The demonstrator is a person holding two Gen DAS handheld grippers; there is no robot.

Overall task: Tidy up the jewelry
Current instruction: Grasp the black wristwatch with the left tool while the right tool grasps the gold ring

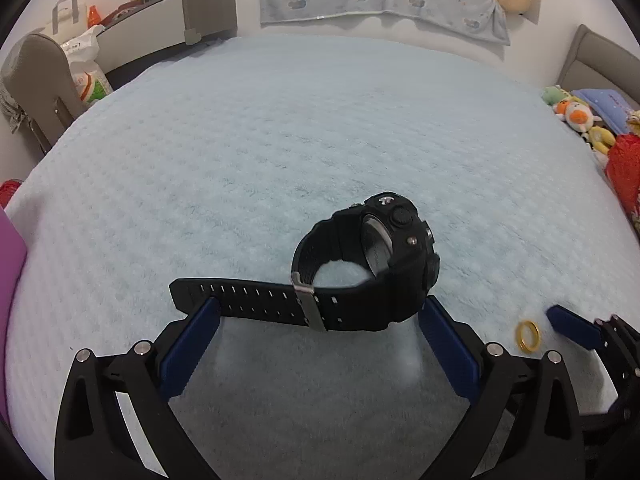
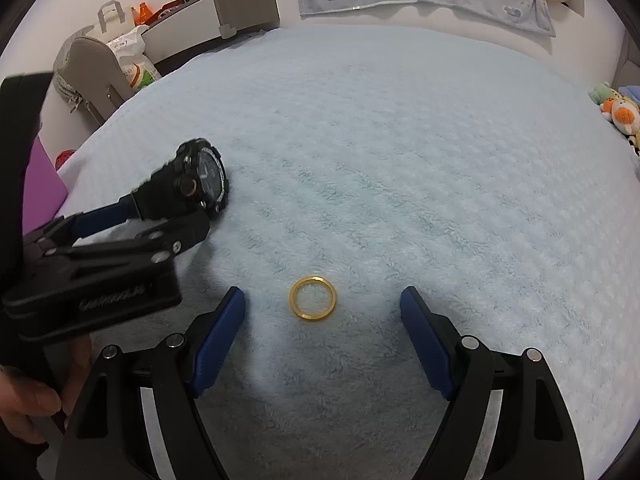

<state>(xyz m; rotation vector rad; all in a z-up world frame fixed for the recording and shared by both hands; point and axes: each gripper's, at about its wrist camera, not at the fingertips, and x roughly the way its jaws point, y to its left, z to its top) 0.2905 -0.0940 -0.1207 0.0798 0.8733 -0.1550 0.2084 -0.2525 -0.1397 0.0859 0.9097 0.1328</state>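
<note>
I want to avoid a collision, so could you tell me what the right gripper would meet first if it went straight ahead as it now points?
Probably the gold ring, which lies on the blue blanket centred just ahead of the open right gripper. Beyond it only blanket shows; height above it is unclear.

My right gripper (image 2: 322, 312) is wide open, its blue pads on either side of the gold ring (image 2: 312, 298), which lies flat on the fuzzy light blue blanket (image 2: 420, 184); neither pad touches it. Off to the left my left gripper (image 2: 160, 212) sits at the black watch (image 2: 200, 178), one blue finger right against the case, but I can't tell if it's actually clamped. My hand (image 2: 28, 400) shows at the bottom left edge. Stuffed toys (image 2: 618, 110) are piled at the far right.
</note>
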